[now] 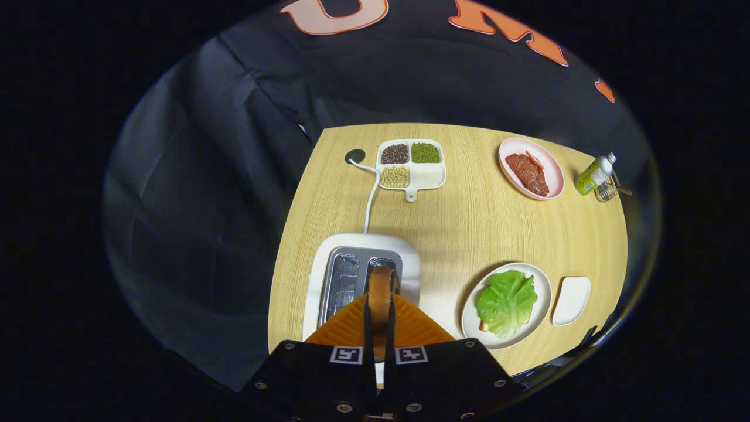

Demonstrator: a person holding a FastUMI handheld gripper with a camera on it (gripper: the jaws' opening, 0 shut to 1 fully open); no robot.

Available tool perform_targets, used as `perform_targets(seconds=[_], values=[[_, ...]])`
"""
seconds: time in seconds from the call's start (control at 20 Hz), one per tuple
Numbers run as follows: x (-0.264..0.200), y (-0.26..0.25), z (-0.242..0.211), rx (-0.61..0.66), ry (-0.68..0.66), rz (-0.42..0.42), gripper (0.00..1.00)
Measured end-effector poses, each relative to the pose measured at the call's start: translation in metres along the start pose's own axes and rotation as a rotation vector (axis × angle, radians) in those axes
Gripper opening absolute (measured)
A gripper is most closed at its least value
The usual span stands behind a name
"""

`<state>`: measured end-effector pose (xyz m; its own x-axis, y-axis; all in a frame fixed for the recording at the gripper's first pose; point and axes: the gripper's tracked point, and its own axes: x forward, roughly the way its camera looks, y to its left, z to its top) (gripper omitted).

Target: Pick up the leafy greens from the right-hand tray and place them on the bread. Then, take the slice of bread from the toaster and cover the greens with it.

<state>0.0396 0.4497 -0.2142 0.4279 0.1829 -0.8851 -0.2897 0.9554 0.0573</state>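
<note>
Item, lower left of centre: white toaster (328, 258) on the pale wood counter (469, 223), two slots open upward, its white cord (369, 193) running to a dark grommet (354, 156) at the upper left of the counter. Item, lower centre: gripper (381, 305), fingers drawn close together and clenched on the slice of bread (382, 284), which stands on edge between them directly over the toaster's right-hand slot; whether the slice is fully clear of the slot cannot be told. Item, upper centre: four-compartment dish (428, 179) holding dark, green and yellow beans, one compartment bare. Item, lower right of centre: round white plate (542, 293) carrying the leafy greens (507, 302), spread over the lower bread, of which a small corner shows at the leaf's lower left. Item, just right of that plate: small white tray (571, 300), now bare. Item, upper right: pink plate (551, 176) with a slab of meat (527, 174); beyond it a green bottle (595, 174) beside a small glass. Judged status: greens placed, covering step in hand. Risks: the slice, pinched on edge, could catch the slot rim and tip the toaster; a narrow hold could let it swivel or drop during the carry; lowered off-centre, it could drag the leaf off the bread.
</note>
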Motion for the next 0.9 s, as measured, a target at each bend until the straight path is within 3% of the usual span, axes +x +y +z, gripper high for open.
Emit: perform_targets(seconds=[0.5, 0.9], values=[[-0.080, -0.021, 0.033, -0.011, -0.164, 0.076, 0.05], [-0.094, -0.097, 0.027, 0.033, -0.190, 0.082, 0.05]])
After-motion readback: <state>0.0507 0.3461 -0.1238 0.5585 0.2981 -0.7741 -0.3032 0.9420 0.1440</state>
